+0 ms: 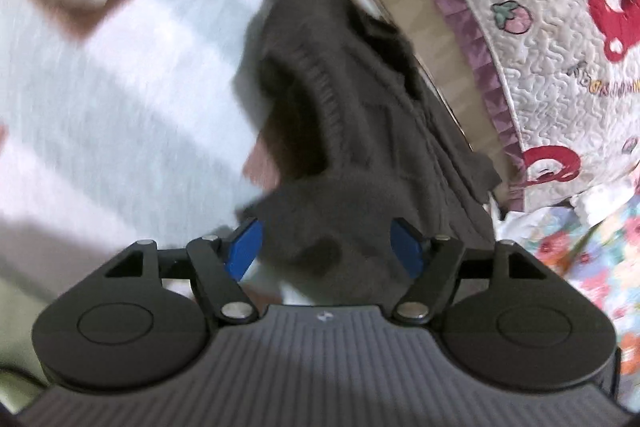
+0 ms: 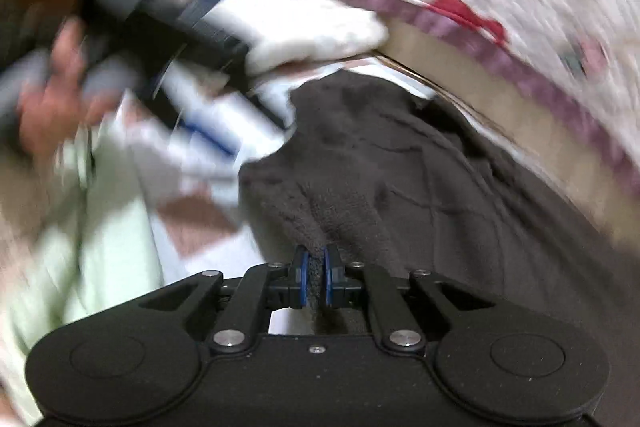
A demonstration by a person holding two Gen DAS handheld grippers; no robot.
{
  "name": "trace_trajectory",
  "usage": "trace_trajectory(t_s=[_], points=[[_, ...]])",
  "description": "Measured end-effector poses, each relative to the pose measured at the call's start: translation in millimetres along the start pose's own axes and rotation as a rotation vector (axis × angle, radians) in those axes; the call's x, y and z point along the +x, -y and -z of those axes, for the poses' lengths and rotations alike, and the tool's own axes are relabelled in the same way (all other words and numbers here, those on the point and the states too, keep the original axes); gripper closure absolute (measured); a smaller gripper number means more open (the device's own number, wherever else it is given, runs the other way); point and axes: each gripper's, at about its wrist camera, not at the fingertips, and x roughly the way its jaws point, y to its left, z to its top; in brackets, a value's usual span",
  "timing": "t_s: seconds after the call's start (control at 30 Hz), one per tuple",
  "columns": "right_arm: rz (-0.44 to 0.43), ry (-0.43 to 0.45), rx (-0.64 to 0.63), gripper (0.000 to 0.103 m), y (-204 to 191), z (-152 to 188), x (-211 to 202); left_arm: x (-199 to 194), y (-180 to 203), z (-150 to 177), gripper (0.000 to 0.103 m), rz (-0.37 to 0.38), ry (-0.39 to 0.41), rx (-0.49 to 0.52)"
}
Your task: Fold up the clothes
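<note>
At the bottom middle of the frame, the right gripper (image 2: 316, 281) pinched the brown garment (image 2: 400, 167) tight while the left gripper (image 1: 326, 247) stood open around it, probably needing to close next.

- Brown garment (image 2: 400, 179): fleecy matt cloth, nap rough; ribbed knit band visible in the left wrist view (image 1: 320, 95).
- Quilt (image 1: 540, 27): cream cloth, stitched pebbly texture, red embroidered motifs, pleated mauve trim.
- Left gripper (image 1: 326, 247): matt black plastic body, ribbed grey top, shiny metal pivot pins; blue pads (image 1: 244, 247) smooth plastic or rubber.
- Right gripper (image 2: 316, 279): same matt black plastic, metal pins.
- White striped sheet (image 1: 120, 87): smooth matt cloth, blurred.
- Floral fabric (image 1: 580, 259): printed cloth.
</note>
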Motion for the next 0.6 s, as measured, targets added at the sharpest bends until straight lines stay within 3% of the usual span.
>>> trace_trajectory(t_s=[0.1, 0.2, 0.3, 0.37, 0.43, 0.5, 0.53, 0.6], points=[[-0.041, 0.048, 0.219, 0.095, 25.7, -0.3, -14.9, 13.4, 6.2, 8.3, 0.033, -0.014, -0.057, 0.013], [-0.078, 0.072, 0.32, 0.094, 33.2, 6.5, -20.1, 25.3, 7.2, 18.7, 0.026, 0.096, -0.064, -0.067], [-0.12, 0.084, 0.355, 0.094, 29.7, 11.9, -21.8, 29.0, -1.8, 32.6, 0.011, 0.145, 0.048, -0.217], [-0.157, 0.087, 0.36, 0.093, 24.3, 15.3, -23.7, 33.0, -9.4, 44.0, 0.011, 0.149, 0.108, -0.296], [-0.202, 0.091, 0.344, 0.093, 16.6, 15.7, -28.9, 38.0, -12.2, 48.8, 0.022, 0.166, 0.123, -0.312], [-0.241, 0.095, 0.327, 0.093, 9.8, 15.0, -33.9, 36.6, -8.1, 48.9, 0.08, 0.177, 0.147, -0.267], [-0.253, 0.095, 0.321, 0.094, 9.1, 14.2, -34.8, 33.8, -1.9, 47.1, 0.091, 0.182, 0.152, -0.217], [-0.274, 0.087, 0.316, 0.094, 7.1, 13.1, -35.8, 11.9, 13.2, 45.3, 0.096, 0.156, 0.214, -0.095]])
